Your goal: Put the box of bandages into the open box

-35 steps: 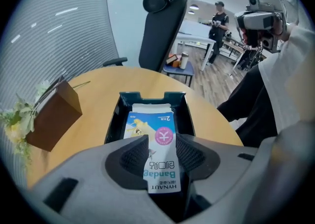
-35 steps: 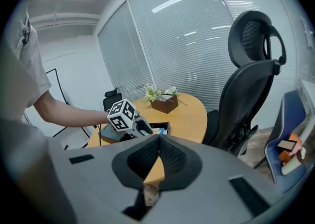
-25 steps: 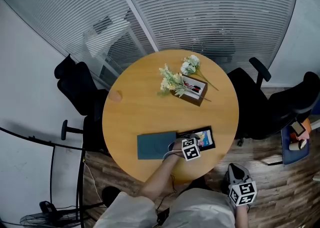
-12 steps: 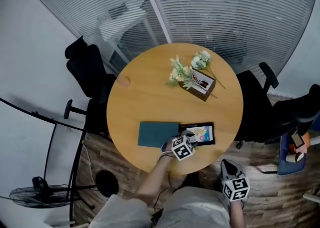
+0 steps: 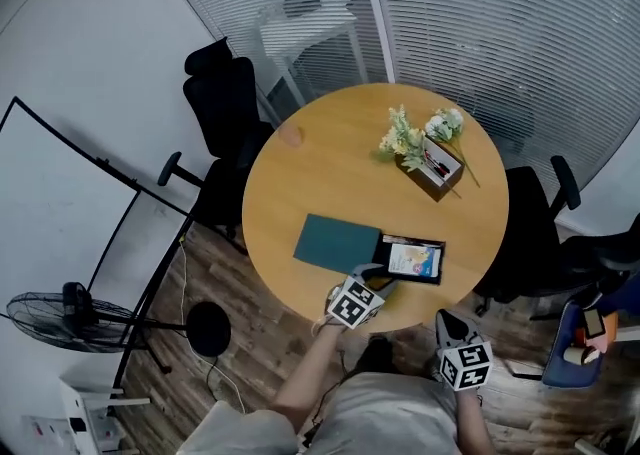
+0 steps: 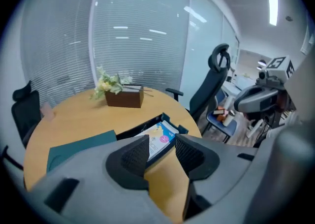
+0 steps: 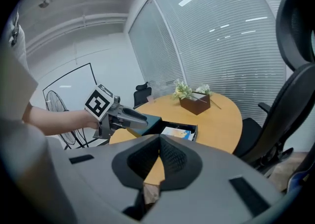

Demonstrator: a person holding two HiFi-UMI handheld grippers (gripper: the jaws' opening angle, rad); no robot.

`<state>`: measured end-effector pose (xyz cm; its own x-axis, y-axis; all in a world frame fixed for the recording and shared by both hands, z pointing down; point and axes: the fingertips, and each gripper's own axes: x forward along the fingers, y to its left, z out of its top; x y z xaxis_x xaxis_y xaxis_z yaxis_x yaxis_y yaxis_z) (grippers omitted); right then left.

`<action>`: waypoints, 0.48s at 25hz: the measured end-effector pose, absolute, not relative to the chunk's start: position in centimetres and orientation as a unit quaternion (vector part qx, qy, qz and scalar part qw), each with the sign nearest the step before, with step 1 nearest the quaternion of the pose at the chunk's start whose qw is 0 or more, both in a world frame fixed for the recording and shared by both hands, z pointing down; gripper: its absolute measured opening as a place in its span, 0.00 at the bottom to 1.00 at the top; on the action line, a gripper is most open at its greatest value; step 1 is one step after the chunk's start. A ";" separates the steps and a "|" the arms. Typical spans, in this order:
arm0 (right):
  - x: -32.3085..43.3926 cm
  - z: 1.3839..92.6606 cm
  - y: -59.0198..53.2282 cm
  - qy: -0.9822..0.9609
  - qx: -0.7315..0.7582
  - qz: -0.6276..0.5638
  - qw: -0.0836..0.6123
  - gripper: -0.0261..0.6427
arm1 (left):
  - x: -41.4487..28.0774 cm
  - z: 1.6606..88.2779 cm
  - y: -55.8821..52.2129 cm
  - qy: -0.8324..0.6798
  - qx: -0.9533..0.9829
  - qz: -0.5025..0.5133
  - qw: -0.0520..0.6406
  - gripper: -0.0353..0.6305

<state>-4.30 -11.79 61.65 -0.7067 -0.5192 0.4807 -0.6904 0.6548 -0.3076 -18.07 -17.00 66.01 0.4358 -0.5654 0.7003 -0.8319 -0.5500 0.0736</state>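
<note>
Grey fingers of the left gripper are released. The pads stand apart at lower centre of the left gripper view, with nothing gripped between them. The right gripper hangs off the worktop at lower right of the head view, fingers clenched together on nothing.

Just past the left fingers is the open box, dark inside with teal walls, close to the worktop's near edge. The box of bandages lies inside it, printed face up. Judgement: the placing looks done. I cannot tell whether it sits fully flat.

Risks:
- The left fingers are near the open box's near rim. A careless pull-back could catch that rim and drag the box toward the edge, or tip the bandages out.
- If the bandages rest on a wall instead of the floor, a lid may not seat.

Surroundings, moving outward:
- A teal lid lies flat just beside the open box, toward frame left.
- A brown planter with pale flowers stands on the far side of the worktop, well apart.
- Black office chairs ring the worktop.
- A floor fan stands at lower left of the head view.

Nothing stands between the left gripper and the open box.
</note>
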 end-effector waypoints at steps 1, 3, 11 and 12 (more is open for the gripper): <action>-4.2 61.7 -11.7 -0.894 0.334 0.238 0.180 0.04 | -18.1 65.5 -16.7 -0.444 0.817 0.301 0.215 0.30; -4.0 61.7 -11.4 -0.897 0.326 0.233 0.184 0.04 | -17.9 64.5 -15.9 -0.475 0.806 0.279 0.216 0.30; -2.2 62.2 -8.6 -0.907 0.300 0.222 0.195 0.04 | -16.0 61.3 -10.6 -0.567 0.763 0.217 0.221 0.30; -2.0 62.2 -8.4 -0.908 0.298 0.220 0.196 0.04 | -15.8 60.9 -9.9 -0.579 0.758 0.197 0.228 0.30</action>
